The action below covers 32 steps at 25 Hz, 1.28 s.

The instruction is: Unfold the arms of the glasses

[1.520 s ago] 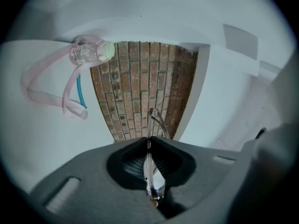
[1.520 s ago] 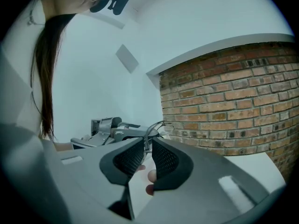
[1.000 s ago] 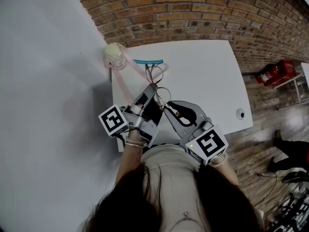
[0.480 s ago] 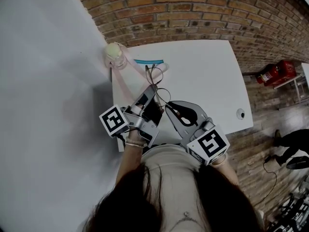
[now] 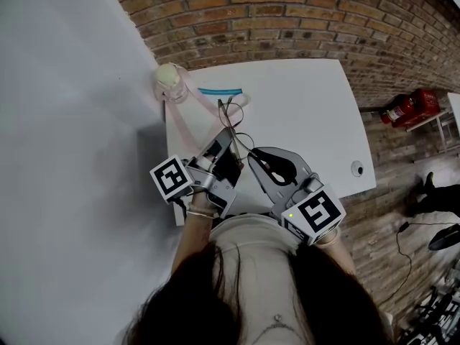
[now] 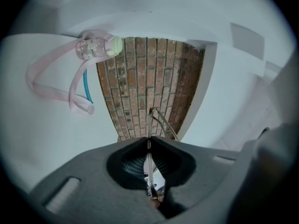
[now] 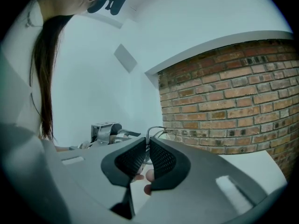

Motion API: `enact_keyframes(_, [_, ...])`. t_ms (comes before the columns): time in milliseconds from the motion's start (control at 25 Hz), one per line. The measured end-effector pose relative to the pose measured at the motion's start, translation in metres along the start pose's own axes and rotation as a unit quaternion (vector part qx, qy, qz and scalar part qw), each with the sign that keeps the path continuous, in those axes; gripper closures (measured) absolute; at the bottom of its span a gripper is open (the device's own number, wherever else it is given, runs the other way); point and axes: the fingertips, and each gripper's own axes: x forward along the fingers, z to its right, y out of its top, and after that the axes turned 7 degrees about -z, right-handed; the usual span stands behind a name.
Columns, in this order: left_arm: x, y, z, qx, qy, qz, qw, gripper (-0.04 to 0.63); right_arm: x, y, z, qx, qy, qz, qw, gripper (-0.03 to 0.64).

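Observation:
Thin wire-rimmed glasses (image 5: pixel 234 131) are held above the white table (image 5: pixel 309 113) between both grippers. My left gripper (image 5: pixel 231 141) is shut on the glasses; in the left gripper view the frame (image 6: pixel 148 146) is pinched edge-on between the pads and a wire arm (image 6: pixel 161 121) pokes out ahead. My right gripper (image 5: pixel 253 158) comes in from the right. In the right gripper view its pads close on a thin wire arm (image 7: pixel 145 146), and the rest of the glasses (image 7: pixel 156 132) shows just beyond. The left gripper's body (image 7: pixel 105 132) appears behind.
A small clear bottle with a pale lid (image 5: pixel 171 82) on a pink strap (image 5: pixel 188 124) lies at the table's far left corner, with a teal strip (image 5: pixel 219 90) beside it. A brick wall (image 5: pixel 287 20) stands behind. A red fire extinguisher (image 5: pixel 406 108) sits on the floor at the right.
Both grippers keep their hold on the glasses. The right gripper has drifted slightly right and the left slightly down. A person's legs at the far right have moved.

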Motion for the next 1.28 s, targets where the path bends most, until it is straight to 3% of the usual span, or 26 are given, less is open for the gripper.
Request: enact_keyframes(1280, [0.004, -0.005, -0.01, 0.011, 0.009, -0.027, 0.9995, 0.569, -0.004, 0.044, 0.023, -0.011, -0.013, 0.048, 0.999, 0.583])
